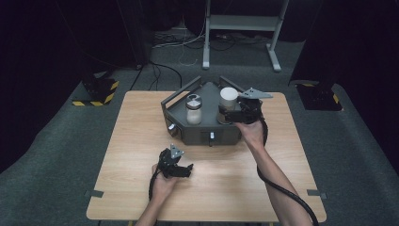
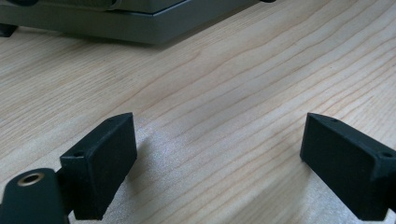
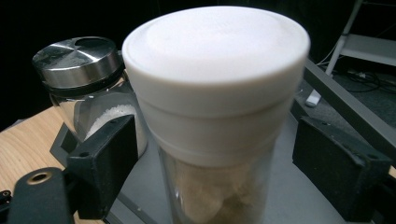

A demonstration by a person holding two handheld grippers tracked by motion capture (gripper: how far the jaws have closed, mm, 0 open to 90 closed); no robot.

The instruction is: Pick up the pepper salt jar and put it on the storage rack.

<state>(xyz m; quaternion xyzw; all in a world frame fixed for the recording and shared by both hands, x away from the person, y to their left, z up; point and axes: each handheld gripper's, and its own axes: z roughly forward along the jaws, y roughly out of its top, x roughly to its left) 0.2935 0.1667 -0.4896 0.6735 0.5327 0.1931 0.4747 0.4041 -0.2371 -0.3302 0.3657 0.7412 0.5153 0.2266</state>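
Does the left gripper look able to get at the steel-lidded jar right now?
Probably yes. The left gripper is open over bare table, and the steel-lidded jar stands on the tray's near left side, apart from the right gripper.

Left gripper [image 2: 217, 154] low over the light wooden table [image 2: 224, 93], its two black jaws standing wide apart with bare wood grain between them, grey tray base [image 2: 140, 28] resting on the table at the far left, dark foot at its corner
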